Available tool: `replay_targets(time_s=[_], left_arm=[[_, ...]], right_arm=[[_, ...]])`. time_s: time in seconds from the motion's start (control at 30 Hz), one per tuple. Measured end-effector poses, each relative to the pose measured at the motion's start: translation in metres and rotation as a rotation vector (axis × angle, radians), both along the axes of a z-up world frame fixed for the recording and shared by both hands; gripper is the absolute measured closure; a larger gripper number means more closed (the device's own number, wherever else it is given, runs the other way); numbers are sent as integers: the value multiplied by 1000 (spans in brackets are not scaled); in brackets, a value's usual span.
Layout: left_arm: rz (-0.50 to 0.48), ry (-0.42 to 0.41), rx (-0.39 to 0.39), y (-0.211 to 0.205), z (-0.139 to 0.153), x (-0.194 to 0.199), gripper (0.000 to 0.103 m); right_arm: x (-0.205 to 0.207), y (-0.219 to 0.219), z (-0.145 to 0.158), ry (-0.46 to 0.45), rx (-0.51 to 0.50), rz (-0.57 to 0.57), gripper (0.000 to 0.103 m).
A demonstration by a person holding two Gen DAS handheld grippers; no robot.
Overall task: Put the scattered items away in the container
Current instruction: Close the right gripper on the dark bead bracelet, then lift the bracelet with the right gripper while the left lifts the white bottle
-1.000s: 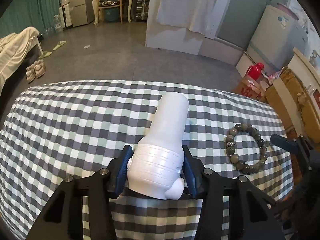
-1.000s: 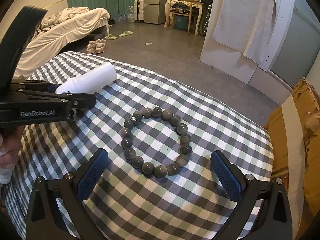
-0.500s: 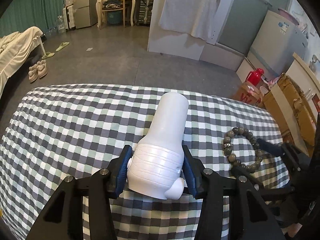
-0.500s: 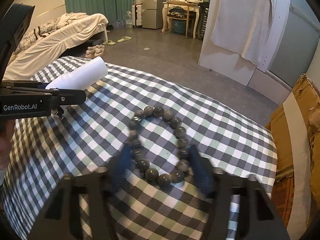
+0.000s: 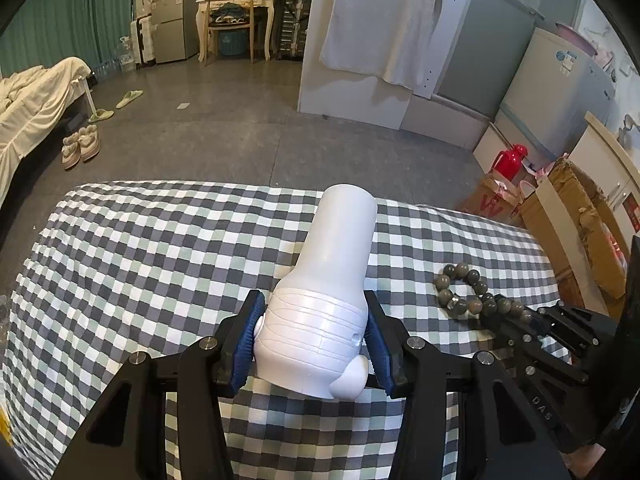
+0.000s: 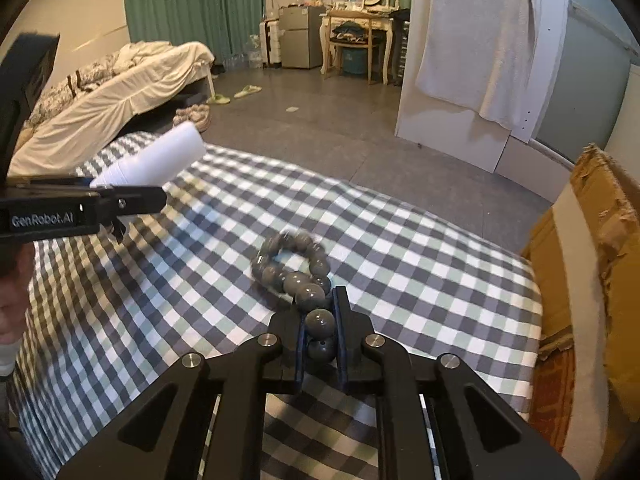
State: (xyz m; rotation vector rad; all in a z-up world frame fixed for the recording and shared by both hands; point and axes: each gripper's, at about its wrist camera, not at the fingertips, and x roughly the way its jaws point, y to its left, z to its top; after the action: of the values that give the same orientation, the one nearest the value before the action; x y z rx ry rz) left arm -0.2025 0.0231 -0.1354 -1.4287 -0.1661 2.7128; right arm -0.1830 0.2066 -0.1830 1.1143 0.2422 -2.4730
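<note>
Right gripper (image 6: 320,320): its jaws are closing, with the blue pads drawn in on the near side of the bead bracelet (image 6: 294,270). Two grey-green beads sit pinched between the pads; the rest of the loop, squeezed into a narrow oval, trails forward from the fingertips and is partly blurred. In the left wrist view the same gripper (image 5: 508,318) enters from the lower right, its tips on the near end of the bracelet (image 5: 466,292).

Left gripper (image 5: 312,336): half spread, with both blue pads pressed against the ribbed wide end of a white plastic bottle-shaped object (image 5: 332,280). The object's narrower round end points forward, away from the fingers. In the right wrist view this gripper (image 6: 132,200) appears in profile at far left, the white object (image 6: 160,158) projecting beyond it, and part of a hand (image 6: 12,300) shows at the frame edge below it.

Beneath both tools lies a grey, green and white checked cloth (image 6: 420,280) covering the work surface. To the right of the right gripper stands a cardboard box (image 6: 592,280). Ahead of both tools, past the cloth's far edge, lies a grey floor, with a bed (image 6: 120,92) to the left.
</note>
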Motion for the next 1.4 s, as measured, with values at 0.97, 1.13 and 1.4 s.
replay_targets(time_s=[0.97,1.13,1.4], left_arm=[[-41,144,-38,41,57,32,53],[-69,165,-30,56,67,38,53],[-115,202,-19,84,85,44,53]], right_arm=[[45,36,84,157,-126,-78,92],[57,48,100,193,-150,-114,92],[72,76,120,230,-162,-183,92]])
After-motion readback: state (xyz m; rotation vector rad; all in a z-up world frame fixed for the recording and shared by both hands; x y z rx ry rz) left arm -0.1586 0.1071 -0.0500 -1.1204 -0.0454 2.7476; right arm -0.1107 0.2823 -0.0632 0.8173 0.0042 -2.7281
